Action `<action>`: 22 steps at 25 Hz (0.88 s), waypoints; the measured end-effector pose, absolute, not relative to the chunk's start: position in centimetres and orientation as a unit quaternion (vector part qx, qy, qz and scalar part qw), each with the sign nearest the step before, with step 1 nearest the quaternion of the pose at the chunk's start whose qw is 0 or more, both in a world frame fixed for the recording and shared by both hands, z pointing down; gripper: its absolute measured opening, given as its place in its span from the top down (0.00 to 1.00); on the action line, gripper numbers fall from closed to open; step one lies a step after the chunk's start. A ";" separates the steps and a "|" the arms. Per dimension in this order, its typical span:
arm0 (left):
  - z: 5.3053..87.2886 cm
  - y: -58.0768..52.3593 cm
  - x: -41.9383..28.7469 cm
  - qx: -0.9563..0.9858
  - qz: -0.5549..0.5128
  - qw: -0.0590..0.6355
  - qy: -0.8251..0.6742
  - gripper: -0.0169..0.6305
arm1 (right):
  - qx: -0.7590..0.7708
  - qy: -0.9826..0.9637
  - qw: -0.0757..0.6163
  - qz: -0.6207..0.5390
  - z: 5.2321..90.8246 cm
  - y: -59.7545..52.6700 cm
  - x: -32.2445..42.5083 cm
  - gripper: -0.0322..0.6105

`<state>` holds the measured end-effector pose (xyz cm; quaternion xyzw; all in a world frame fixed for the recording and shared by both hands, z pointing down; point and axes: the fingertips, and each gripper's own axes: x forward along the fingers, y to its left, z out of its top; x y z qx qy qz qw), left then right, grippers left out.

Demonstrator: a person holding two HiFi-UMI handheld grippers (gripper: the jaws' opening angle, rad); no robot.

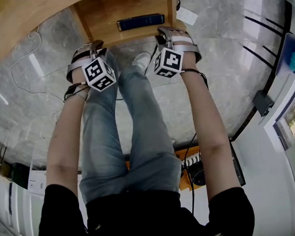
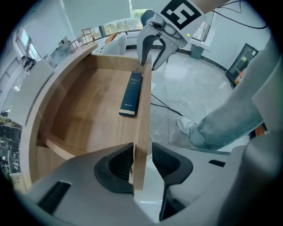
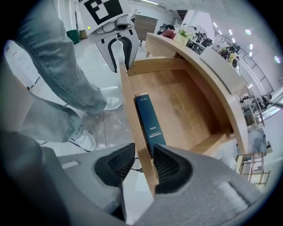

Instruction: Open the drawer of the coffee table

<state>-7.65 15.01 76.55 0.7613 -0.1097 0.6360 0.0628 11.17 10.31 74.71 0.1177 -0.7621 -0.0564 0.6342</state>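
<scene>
- Left tongs: jaws apart, straddling the top edge of the drawer's front panel. The inner pad lies against the wood or just off it; the outer pad stands clear with a visible gap. No clamp on the panel.
- Right tongs: jaws also apart, astride the same front panel at its other end. The pad on the drawer side sits very close to the wood; the pad on the floor side is off it.
- Both tongs point steeply down. In the head view, left tongs and right tongs sit at opposite ends of the panel, each with its marker cube toward the camera.
- Each gripper view shows the other tongs at the far end of the panel, likewise set over its edge.
- Drawer: light wood, standing well out from under the curved tabletop, interior exposed.
- Contents: one long dark blue box, lying flat just inside the front panel and parallel to it.
- Person's legs in jeans stand directly before the drawer, one pale shoe near the panel.
- Floor: grey marbled tile, with a white cable beside the table.
</scene>
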 end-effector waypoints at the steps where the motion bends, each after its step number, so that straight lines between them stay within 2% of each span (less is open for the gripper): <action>1: 76.0 15.1 -7.7 0.763 0.634 0.061 -0.110 0.75 | 0.124 -0.764 0.631 -0.055 74.0 10.3 11.2 0.75; 8: 70.6 14.0 -7.5 0.778 0.605 0.078 -0.149 0.76 | 0.199 -0.779 0.595 -0.018 67.4 9.5 11.5 0.75; 11: 67.2 12.6 -6.8 0.796 0.564 0.116 -0.186 0.82 | 0.235 -0.786 0.571 0.006 64.1 8.7 11.3 0.76; 14: 62.9 11.3 -6.1 0.815 0.513 0.153 -0.220 0.93 | 0.269 -0.791 0.550 0.016 60.0 8.0 10.7 0.85; 17: 57.5 10.2 -5.2 0.838 0.458 0.188 -0.231 0.95 | 0.319 -0.796 0.514 0.041 54.8 7.3 10.0 0.94; 22: 46.1 7.6 -3.4 0.883 0.367 0.191 -0.221 0.95 | 0.414 -0.796 0.430 0.099 44.9 6.5 9.6 0.95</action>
